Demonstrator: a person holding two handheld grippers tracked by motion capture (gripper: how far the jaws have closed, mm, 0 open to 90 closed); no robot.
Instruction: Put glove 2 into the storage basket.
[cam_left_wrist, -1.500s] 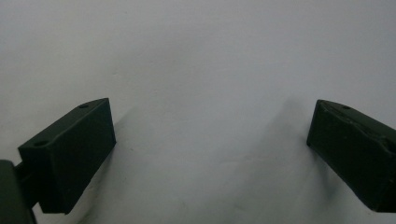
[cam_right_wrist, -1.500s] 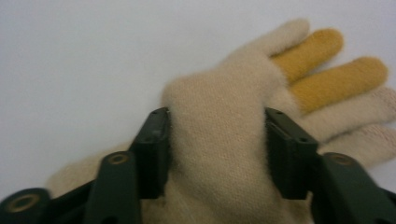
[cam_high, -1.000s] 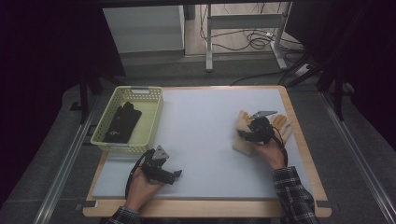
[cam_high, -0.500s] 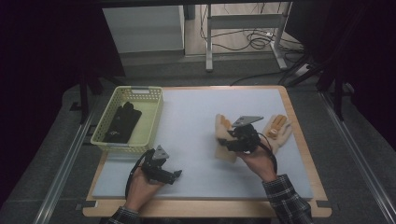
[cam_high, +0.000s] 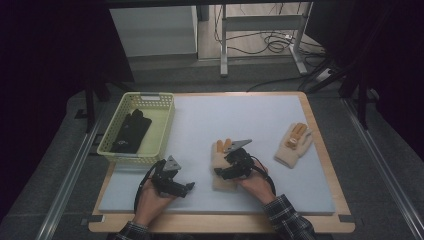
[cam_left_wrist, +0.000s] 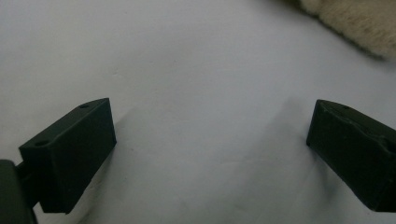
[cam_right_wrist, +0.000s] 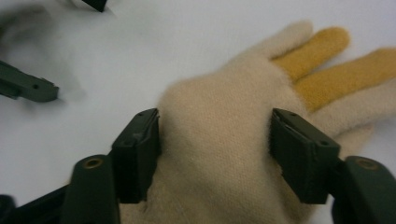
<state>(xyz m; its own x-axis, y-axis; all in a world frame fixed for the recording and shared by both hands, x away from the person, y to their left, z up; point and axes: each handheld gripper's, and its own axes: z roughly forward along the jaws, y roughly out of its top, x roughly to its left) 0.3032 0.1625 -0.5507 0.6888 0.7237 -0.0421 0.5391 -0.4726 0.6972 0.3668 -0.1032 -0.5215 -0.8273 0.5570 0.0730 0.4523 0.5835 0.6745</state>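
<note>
at mid-table, a cream glove is straddled by the right gripper, fingers just spreading and pads touching its sides, seemingly being released; the left gripper is held spread over bare table.

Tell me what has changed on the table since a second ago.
The right gripper dragged one beige glove leftward, away from the other beige glove, toward the table's middle. Its jaws have just been opening and now straddle the glove's palm, seemingly loosened. The left gripper stayed open, low on the mat. The black glove in the yellow basket did not move.
</note>
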